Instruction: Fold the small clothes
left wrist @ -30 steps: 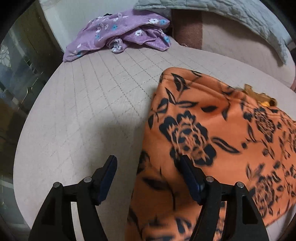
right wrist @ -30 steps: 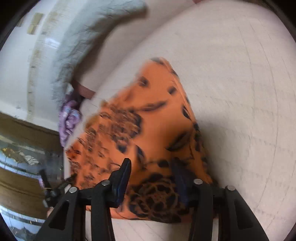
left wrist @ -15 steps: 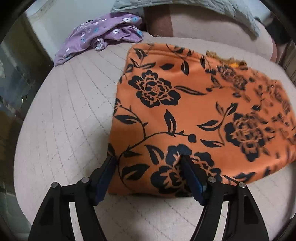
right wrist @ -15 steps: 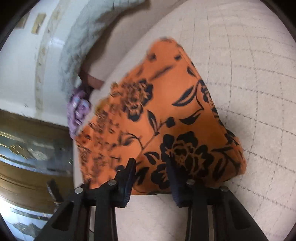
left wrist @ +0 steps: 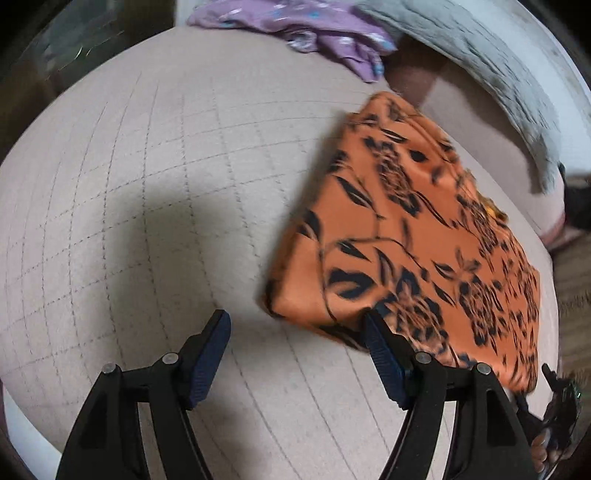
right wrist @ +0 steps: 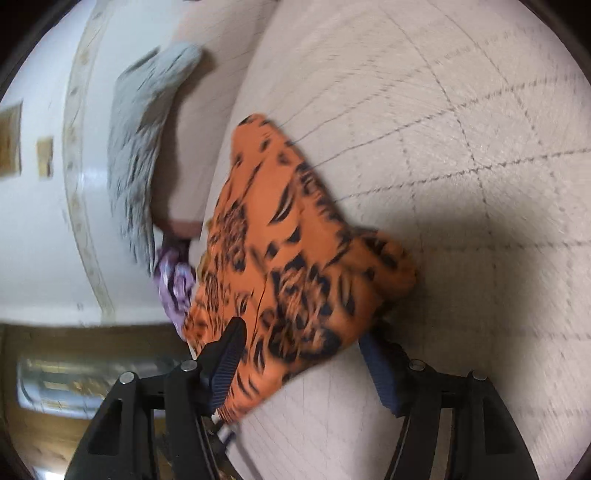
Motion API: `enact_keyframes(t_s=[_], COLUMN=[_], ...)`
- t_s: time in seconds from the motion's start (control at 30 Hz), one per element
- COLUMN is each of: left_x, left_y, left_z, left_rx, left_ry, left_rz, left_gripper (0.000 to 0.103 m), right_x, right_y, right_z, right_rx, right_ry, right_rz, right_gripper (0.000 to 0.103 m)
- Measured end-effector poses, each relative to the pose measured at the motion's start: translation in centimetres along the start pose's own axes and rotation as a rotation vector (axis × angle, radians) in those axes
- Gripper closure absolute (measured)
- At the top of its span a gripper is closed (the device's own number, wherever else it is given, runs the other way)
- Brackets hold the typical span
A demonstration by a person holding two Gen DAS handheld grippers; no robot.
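An orange garment with black flowers [left wrist: 417, 236] lies folded flat on the beige quilted bed [left wrist: 155, 177]. My left gripper [left wrist: 295, 347] is open and empty, just off the garment's near left corner, its right finger at the cloth's edge. In the right wrist view the same garment [right wrist: 295, 258] reaches between the fingers of my right gripper [right wrist: 301, 350], which stands open over its near edge. The view is blurred, and I cannot tell whether the fingers touch the cloth.
A purple flowered garment [left wrist: 314, 26] lies crumpled at the far edge of the bed. A grey quilted blanket [left wrist: 491, 62] hangs over the headboard at the far right. The other gripper [left wrist: 561, 406] shows at the lower right of the left wrist view.
Both grippers have pulled back from the orange garment, the left swinging leftward off its corner. The garment lies farther right in the left wrist view. Both stay open.
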State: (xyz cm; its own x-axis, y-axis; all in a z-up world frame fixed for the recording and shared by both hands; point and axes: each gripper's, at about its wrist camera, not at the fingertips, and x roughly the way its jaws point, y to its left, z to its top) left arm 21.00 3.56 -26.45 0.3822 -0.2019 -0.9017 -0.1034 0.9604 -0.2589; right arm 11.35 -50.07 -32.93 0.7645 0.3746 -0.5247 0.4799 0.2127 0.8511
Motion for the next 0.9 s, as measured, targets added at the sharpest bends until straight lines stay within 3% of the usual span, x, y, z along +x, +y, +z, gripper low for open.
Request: enact_keyframes(t_s=[0.2,0.23,0.3,0.33,0.43,0.53,0.63,0.7,0.83,0.9], left_x=[0.3,0.4,-0.1,-0.5,-0.7,1.3,0.7,0.5,0.2,-0.1], left_y=[-0.5,-0.5,-0.5,-0.5,-1.0,-0.9,-1.8,-2.2,-3.9,-4.6], left_z=[1.8,2.1,2.6,2.7,3.1,2.8,2.5,2.2,1.6,1.1], left_rx=[-0.021,-0.022,-0.008,0.009,0.068,0.13,0.198,0.219,0.287,0.318], left_ry=[-0.055,-0.062,-0.099,-0.125,-0.167,-0.074,-0.113,-0.112,-0.159,-0.184], left_rz=[-0.024,-0.018,0.022,0.047,0.095,0.113,0.108,0.081,0.146,0.187], left_gripper=[0.028,0.028,0.028,0.028,0.028,0.028,0.038,0.055,0.057,0.052], right_x=[1.6,1.9,3.7,4.2,3.9,3.4,3.8,3.9,4.0,4.1], right_y=[0.9,1.5,2.7,3.0,4.7,6.3,4.8,3.9,3.3,3.1], right_z=[1.3,1.3,1.2,1.2,0.4,-0.4,0.0,0.2,0.6,0.7], right_rx=[-0.006,-0.032,-0.09,-0.105,-0.195,-0.276,-0.204,-0.156,-0.12,-0.109], right_ry=[-0.092,-0.103,-0.108,-0.103,-0.157,-0.192,-0.158,-0.137,-0.113,-0.108], right_rz=[0.037,0.025,-0.034,-0.065,-0.122,-0.117,-0.117,-0.108,-0.09,-0.084], right_gripper=[0.036,0.041,0.067,0.07,0.072,0.072,0.072,0.072,0.07,0.068])
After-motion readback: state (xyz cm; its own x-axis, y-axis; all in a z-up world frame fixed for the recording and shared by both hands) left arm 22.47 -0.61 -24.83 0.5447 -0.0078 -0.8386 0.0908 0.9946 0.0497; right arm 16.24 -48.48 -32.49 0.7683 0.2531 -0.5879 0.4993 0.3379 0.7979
